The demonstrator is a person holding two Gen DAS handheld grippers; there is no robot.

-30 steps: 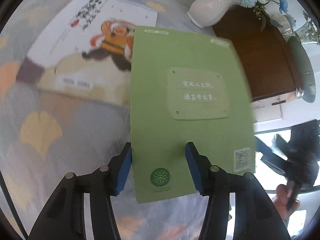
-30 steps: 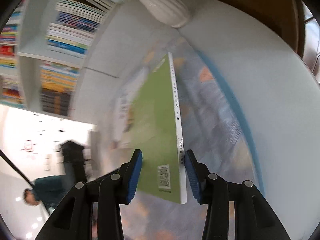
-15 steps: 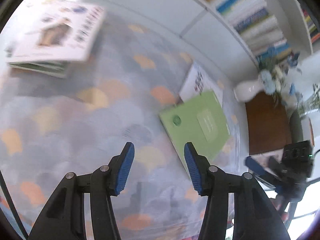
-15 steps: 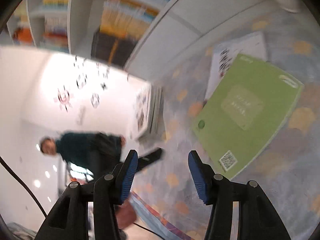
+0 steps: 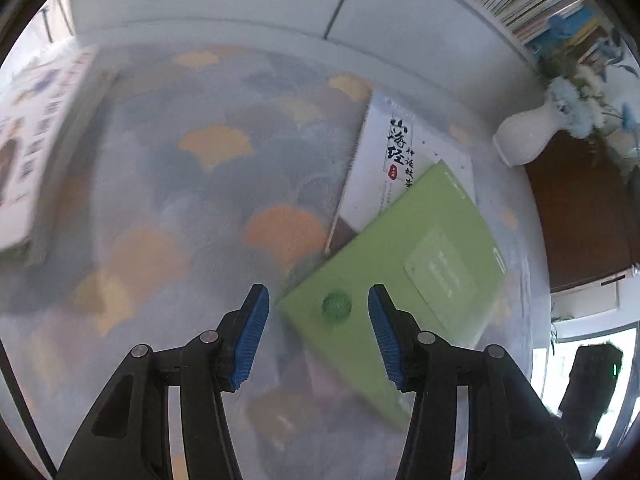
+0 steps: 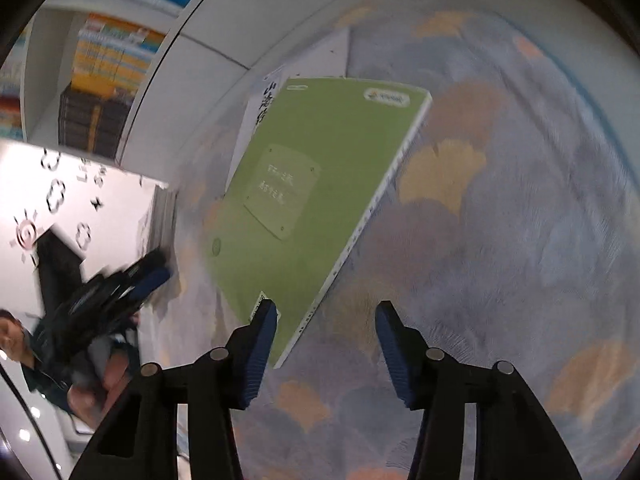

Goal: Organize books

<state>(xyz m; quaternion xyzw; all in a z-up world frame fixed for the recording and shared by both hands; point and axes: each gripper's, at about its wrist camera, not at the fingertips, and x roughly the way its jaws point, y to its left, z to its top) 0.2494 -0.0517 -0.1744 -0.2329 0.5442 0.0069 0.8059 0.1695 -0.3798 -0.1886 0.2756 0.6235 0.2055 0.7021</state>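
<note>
Left hand-held gripper (image 5: 318, 322): jaws partly apart, blue pads (image 5: 249, 338) bare, gripping nothing, hovering over the table (image 5: 168, 184) with its leaf-patterned cloth. Just ahead and slightly right of the fingertips, green book (image 5: 404, 280) lying flat on the table, its near corner showing between the pads in the picture but below them, not touched. Beyond the green book and partly under it, white book (image 5: 384, 168) with black brush lettering. Far off to the left of this gripper, blurred stack of books (image 5: 28, 160) at the table's edge. Ahead to the right, white vase (image 5: 524, 140) with pale blue flowers beside a dark wooden cabinet (image 5: 580, 216).

Right hand-held gripper (image 6: 326, 338): jaws partly apart and closing, nothing between the pads, nothing held. Green book (image 6: 312, 184) ahead and to the left, its near corner just beside the left pad (image 6: 260, 344); contact not clear from this view. White book (image 6: 296, 76) peeking out from under its far end. Left hand-held gripper (image 6: 152, 272) seen blurred, far to the left, with a person behind it.
</note>
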